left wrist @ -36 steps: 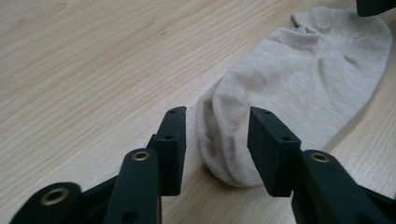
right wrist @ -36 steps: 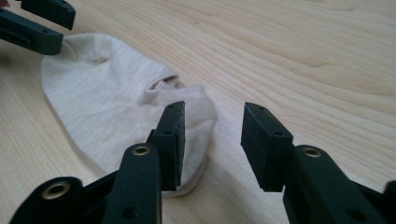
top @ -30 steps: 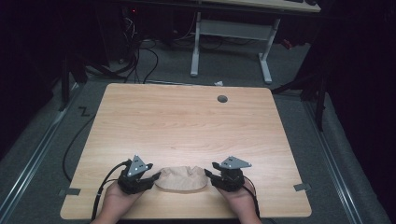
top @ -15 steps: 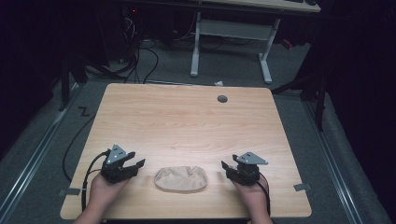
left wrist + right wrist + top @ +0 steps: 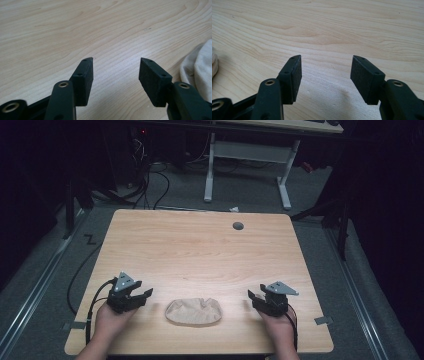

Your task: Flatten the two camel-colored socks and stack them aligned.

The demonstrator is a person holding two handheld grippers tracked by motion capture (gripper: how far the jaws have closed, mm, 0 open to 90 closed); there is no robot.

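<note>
Two tools rest low over the near part of a wooden bench (image 5: 200, 250), one in each of the person's hands, with a crumpled beige cloth (image 5: 193, 311) lying flat on the bench between them, close to its near edge. The left tool (image 5: 141, 296) sits to the left of the cloth, apart from it, its jaws spread wide with only bare wood between them; they have just been opening. In the left gripper view the cloth (image 5: 200, 67) shows at the right edge, just beside the right-hand jaw and outside the gap of the left tool (image 5: 115, 64). The right tool (image 5: 254, 298) sits to the right of the cloth, also apart from it, jaws standing open with nothing held; they too have just been opening. In the right gripper view the gap of the right tool (image 5: 326, 62) frames plain wood grain, and a sliver of the cloth (image 5: 214, 65) shows at the far left edge. A small round grey hole (image 5: 238, 226) marks the far side of the bench.
</note>
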